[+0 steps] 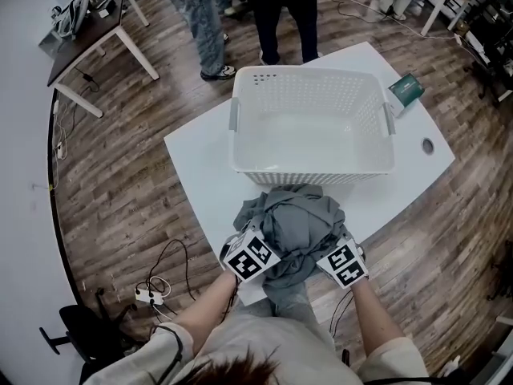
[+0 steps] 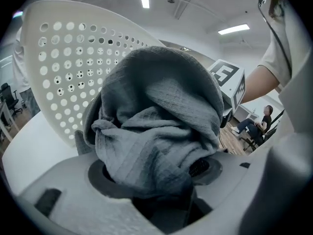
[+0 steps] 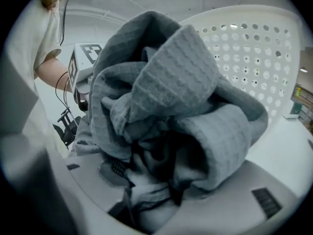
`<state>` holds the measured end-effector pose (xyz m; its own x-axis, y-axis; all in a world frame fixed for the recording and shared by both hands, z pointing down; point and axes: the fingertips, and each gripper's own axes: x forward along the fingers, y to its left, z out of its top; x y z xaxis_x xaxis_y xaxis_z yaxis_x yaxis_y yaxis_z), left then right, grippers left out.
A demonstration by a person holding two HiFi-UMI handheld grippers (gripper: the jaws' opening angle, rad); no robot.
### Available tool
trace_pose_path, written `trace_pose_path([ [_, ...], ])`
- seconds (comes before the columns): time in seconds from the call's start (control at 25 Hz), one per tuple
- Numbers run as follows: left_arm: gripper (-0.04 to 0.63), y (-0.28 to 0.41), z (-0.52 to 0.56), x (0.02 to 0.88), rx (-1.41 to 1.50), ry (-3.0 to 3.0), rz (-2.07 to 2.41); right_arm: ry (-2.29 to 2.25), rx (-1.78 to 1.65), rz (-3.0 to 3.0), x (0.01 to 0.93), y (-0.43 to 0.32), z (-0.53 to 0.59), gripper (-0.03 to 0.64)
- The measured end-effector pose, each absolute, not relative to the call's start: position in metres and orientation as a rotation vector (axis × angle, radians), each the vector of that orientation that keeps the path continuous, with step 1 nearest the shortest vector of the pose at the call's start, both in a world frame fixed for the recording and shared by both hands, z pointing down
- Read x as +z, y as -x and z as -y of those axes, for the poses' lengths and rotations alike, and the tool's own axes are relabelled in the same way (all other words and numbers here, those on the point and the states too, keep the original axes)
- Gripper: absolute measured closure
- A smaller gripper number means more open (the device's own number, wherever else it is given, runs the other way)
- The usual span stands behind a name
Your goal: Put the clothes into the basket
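A bundle of grey clothes (image 1: 296,223) lies on the white table (image 1: 200,159) just in front of the white perforated basket (image 1: 313,171), which holds nothing I can see. My left gripper (image 1: 268,245) grips the bundle's left side and my right gripper (image 1: 322,253) its right side. In the left gripper view the grey clothes (image 2: 156,121) fill the jaws of the left gripper (image 2: 161,192), with the basket wall (image 2: 63,67) behind. In the right gripper view the right gripper (image 3: 146,195) is likewise packed with folds of the clothes (image 3: 171,106), near the basket (image 3: 254,48).
A green box (image 1: 407,89) lies on the table right of the basket, near a round hole (image 1: 427,145). Two people (image 1: 208,22) stand beyond the table's far edge. A dark desk (image 1: 88,30) is at the far left, and cables (image 1: 152,291) lie on the wooden floor.
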<state>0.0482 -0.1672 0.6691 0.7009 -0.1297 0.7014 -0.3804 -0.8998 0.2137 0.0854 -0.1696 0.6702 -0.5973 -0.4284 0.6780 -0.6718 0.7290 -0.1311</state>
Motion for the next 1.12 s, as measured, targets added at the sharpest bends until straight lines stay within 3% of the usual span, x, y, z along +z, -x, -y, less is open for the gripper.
trace_pose_path([
  [0.32, 0.356, -0.052, 0.167, 0.621, 0.779, -2.592, 0.509, -1.008, 0.379, 2.314, 0.621, -0.09, 0.174, 0.377],
  [1.12, 0.371, -0.061, 0.226, 0.362, 0.408, -3.073, 0.821, -1.317, -0.262, 2.392, 0.357, -0.104, 0.23, 0.38],
])
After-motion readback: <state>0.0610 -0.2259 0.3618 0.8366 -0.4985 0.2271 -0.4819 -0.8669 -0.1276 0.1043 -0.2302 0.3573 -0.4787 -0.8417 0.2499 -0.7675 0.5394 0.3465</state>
